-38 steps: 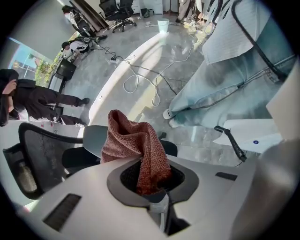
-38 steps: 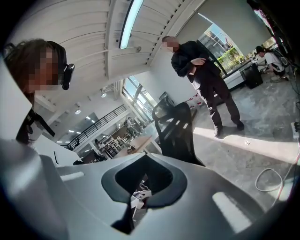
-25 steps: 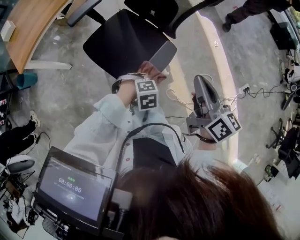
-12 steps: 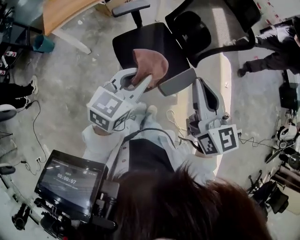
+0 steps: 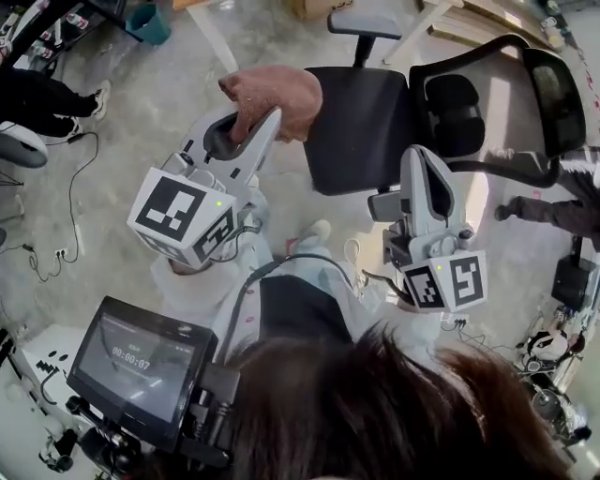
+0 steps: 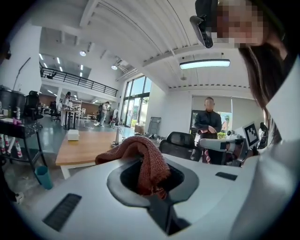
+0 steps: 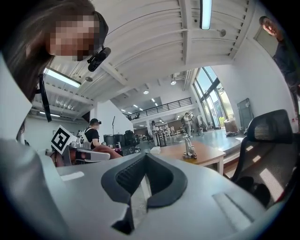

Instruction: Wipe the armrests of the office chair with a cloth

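My left gripper (image 5: 261, 120) is raised and tilted upward, shut on a reddish-brown cloth (image 5: 273, 90) that drapes over its tips; in the left gripper view the cloth (image 6: 143, 149) hangs bunched between the jaws. The black office chair (image 5: 354, 122) stands on the floor beyond, with one grey armrest (image 5: 364, 23) on its far side. The near armrest (image 5: 382, 204) is mostly hidden behind my right gripper (image 5: 420, 159). That gripper (image 7: 146, 155) is shut with nothing in it and points up past the mesh backrest (image 7: 269, 140).
A wooden table (image 6: 86, 146) and a teal bin (image 5: 150, 21) stand left of the chair. Cables (image 5: 58, 234) lie on the concrete floor. Several people are around, one in black (image 6: 209, 123) behind the chair. A monitor (image 5: 141, 367) hangs on the rig below.
My left gripper has lifted the cloth off the near armrest, up and to the left. The head view has swung, so the chair now lies further right. The right gripper stays beside the chair.
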